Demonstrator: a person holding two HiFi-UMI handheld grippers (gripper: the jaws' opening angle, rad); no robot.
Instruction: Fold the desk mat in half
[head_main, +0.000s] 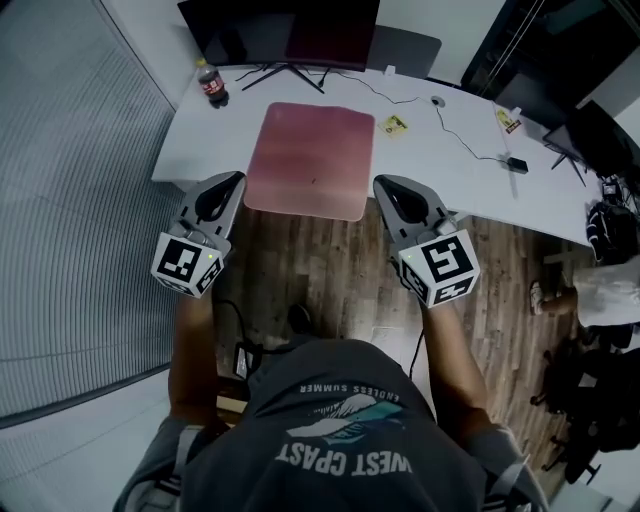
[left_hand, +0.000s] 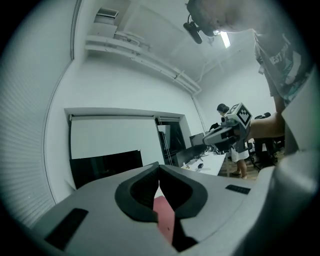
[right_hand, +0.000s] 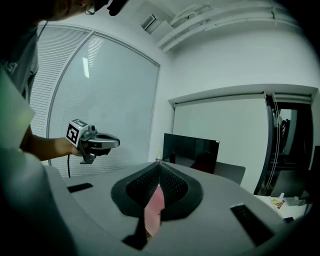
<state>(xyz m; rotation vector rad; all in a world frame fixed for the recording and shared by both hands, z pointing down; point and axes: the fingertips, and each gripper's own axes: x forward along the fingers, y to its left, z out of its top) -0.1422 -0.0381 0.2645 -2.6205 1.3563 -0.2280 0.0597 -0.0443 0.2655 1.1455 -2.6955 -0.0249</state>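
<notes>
mat pos: desk mat (head_main: 310, 155) lies flat on the white desk (head_main: 450, 150), in front of the monitor (head_main: 290, 30); near edge sits at or just over the desk's front edge.
mat look: dusty pink-red, rounded corners, smooth, no crease or lifted corner, so unfolded. Nothing rests on it.
mat axis: long side seems to run near-to-far from the person, short edge facing them. The lens bends it, so not sure.
L claw: left gripper (head_main: 240, 176) has its jaws closed tip to tip w/ nothing between. In its own view only a pink strip of mat shows past the pads.
R claw: right gripper (head_main: 378, 182) is likewise closed and empty; mat seen beyond the tips, not held.
key relation: mat lies between the two claws. L tip is just beside the near-left corner, R tip just beside the near-right corner, both pointing fwd along the mat's sides. Neither touches it as far as I can tell, and neither is clearly nearer.
next (guess): open both, take the near corners, carry the near edge over to the far edge.
risk: bottle (head_main: 211, 83) stands near the far-left corner.
</notes>
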